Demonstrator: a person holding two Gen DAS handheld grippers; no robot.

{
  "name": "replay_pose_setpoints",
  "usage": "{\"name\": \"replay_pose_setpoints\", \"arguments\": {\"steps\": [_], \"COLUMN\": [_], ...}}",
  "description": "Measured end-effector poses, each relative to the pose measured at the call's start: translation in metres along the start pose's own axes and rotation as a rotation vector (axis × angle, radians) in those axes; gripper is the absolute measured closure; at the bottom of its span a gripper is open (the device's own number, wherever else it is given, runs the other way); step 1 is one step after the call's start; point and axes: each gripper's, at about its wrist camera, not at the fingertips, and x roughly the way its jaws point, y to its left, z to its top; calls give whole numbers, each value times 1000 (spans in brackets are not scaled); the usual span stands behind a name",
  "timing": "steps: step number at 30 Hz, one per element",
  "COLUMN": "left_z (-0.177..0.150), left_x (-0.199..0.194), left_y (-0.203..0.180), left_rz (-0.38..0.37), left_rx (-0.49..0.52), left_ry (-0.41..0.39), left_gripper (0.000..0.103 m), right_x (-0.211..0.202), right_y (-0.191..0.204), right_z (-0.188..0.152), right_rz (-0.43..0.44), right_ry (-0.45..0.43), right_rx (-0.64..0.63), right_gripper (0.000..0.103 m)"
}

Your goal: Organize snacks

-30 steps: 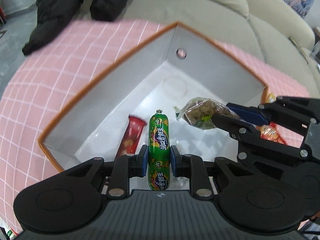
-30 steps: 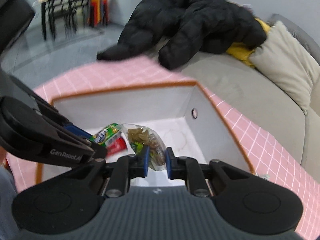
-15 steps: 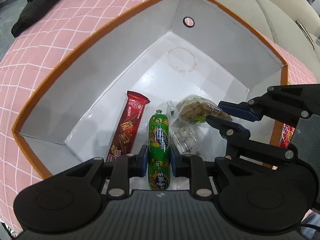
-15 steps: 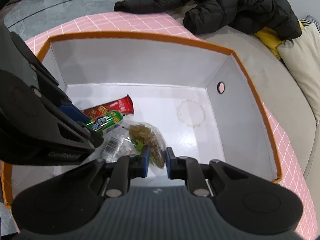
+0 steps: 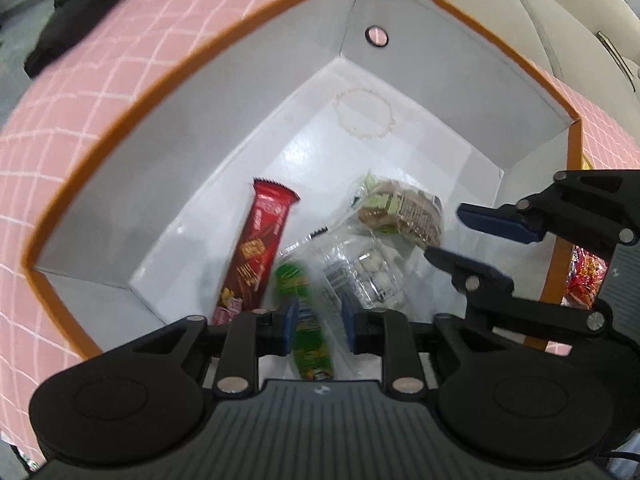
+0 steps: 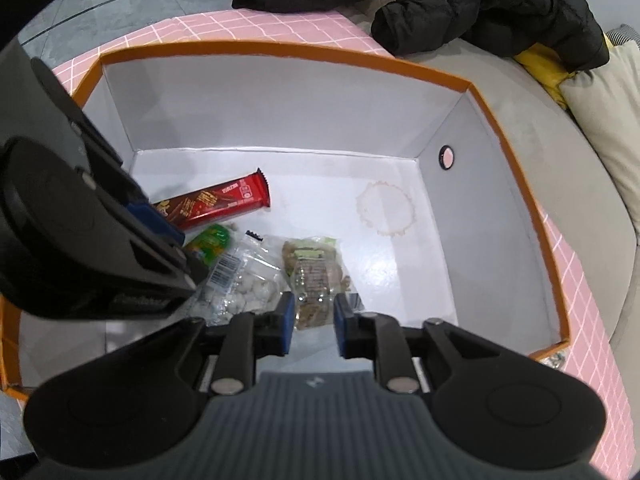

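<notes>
Left-wrist view showed your left tool (image 5: 316,322) just parted around the light, slick green foil sausage stick (image 5: 306,320) in the orange-rimmed white box (image 5: 248,92), your right tool (image 6: 310,322) likewise loosened off the soft, crinkly clear nut packet (image 6: 314,276); either regrips best mid-body.

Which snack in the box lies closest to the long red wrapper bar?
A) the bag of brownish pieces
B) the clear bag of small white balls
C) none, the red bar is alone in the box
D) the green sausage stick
D: in the right wrist view the green sausage stick lies right beside the red bar, while the clear bag of white balls and the brownish bag lie beyond it.
</notes>
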Motion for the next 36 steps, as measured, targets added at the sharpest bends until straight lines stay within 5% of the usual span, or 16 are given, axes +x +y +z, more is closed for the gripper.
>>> {"name": "replay_pose_setpoints", "arguments": {"steps": [6,14,20,26,36], "left_z": [-3,-26,-49,-68,-96], "left_x": [-33,-93,-126,-132,-95], "left_y": [-2,-30,-63,-97,-147], "left_rz": [17,61,33,4,-48], "left_rx": [-16,26,61,100,174], "left_ry": [-130,-414,-540,-584,-501], "left_gripper": [48,46,46,46,46], "right_x": [-28,-90,-137,-171,-189], "right_y": [-3,-29,-47,-52,-40], "right_z": [-8,-44,-85,-140,-236], "right_rz": [-50,-70,-66,-84,-229], "right_ry": [-102,-311,-430,-484,-418], "right_rx": [29,323,557,726,890], "right_gripper": [55,45,41,40,40]}}
